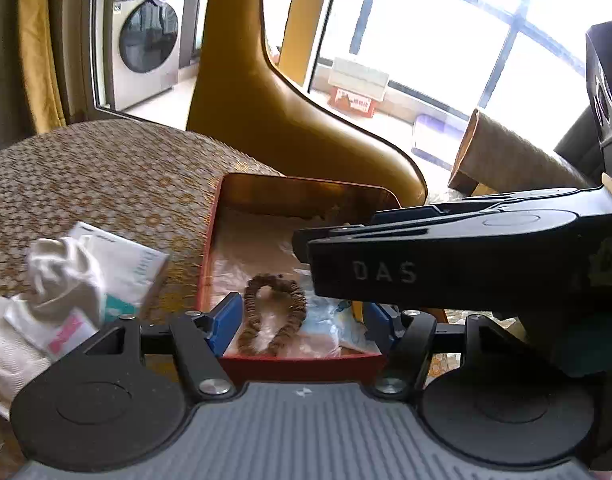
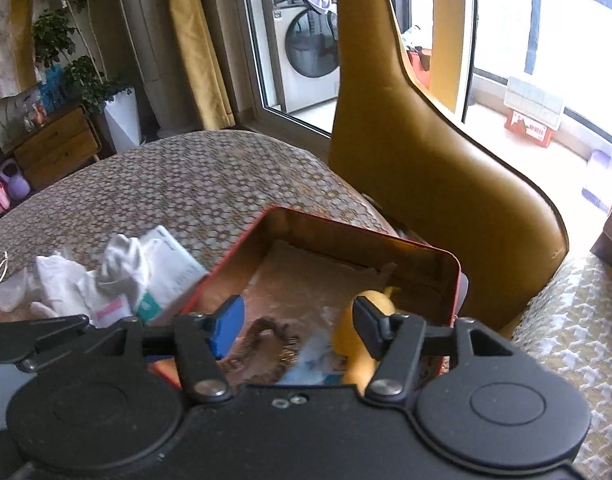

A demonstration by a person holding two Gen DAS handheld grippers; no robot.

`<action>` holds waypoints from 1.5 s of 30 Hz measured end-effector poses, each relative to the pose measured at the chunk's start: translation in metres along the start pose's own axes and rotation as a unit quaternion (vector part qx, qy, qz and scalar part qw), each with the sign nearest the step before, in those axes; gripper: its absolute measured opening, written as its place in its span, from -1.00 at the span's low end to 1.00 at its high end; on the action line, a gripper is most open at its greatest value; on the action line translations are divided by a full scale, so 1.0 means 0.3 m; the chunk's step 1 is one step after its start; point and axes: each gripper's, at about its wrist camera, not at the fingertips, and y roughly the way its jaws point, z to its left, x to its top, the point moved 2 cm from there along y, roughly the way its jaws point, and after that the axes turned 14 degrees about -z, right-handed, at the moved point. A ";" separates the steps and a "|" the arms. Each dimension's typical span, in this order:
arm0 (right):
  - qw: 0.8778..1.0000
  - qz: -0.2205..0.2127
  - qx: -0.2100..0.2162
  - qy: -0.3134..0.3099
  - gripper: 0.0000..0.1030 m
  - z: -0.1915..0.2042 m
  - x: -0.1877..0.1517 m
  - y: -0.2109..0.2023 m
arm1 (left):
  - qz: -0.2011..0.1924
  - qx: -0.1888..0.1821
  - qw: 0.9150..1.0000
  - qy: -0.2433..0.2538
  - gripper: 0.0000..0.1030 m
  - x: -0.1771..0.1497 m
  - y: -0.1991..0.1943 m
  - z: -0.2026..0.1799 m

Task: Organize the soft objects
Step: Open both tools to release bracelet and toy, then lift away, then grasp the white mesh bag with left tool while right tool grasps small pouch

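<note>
Partly sorted, pile waiting

Nearest, left gripper and right gripper released, empty, above red tin holding brown scrunchie. Farther left on surface, white cloths unsorted.

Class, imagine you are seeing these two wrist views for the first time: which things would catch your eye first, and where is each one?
The red tin box stands out at the centre of the patterned table, with a brown hair scrunchie lying inside it. Both the left gripper and the right gripper hang open above the box, holding nothing. Left of the box lies a pile of crumpled white cloth and packets.
</note>
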 end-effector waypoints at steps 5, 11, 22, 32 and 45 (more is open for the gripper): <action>1.000 -0.012 0.006 -0.004 0.23 0.072 0.011 -0.069 | -0.009 0.003 1.000 -0.006 0.28 -0.005 -0.118 0.040; 0.999 -0.024 0.023 -0.004 0.33 0.171 0.014 -0.154 | -0.027 0.011 1.000 -0.002 0.38 -0.023 -0.270 0.090; 0.997 -0.043 0.056 -0.015 0.64 0.354 -0.011 -0.286 | -0.048 0.036 0.998 -0.018 0.63 -0.072 -0.499 0.191; 0.995 -0.052 0.081 -0.008 0.77 0.458 -0.020 -0.350 | -0.053 0.062 0.996 -0.041 0.75 -0.096 -0.641 0.347; 0.990 -0.054 0.132 -0.006 0.88 0.577 -0.031 -0.368 | -0.052 0.101 0.991 -0.065 0.94 -0.074 -0.746 0.604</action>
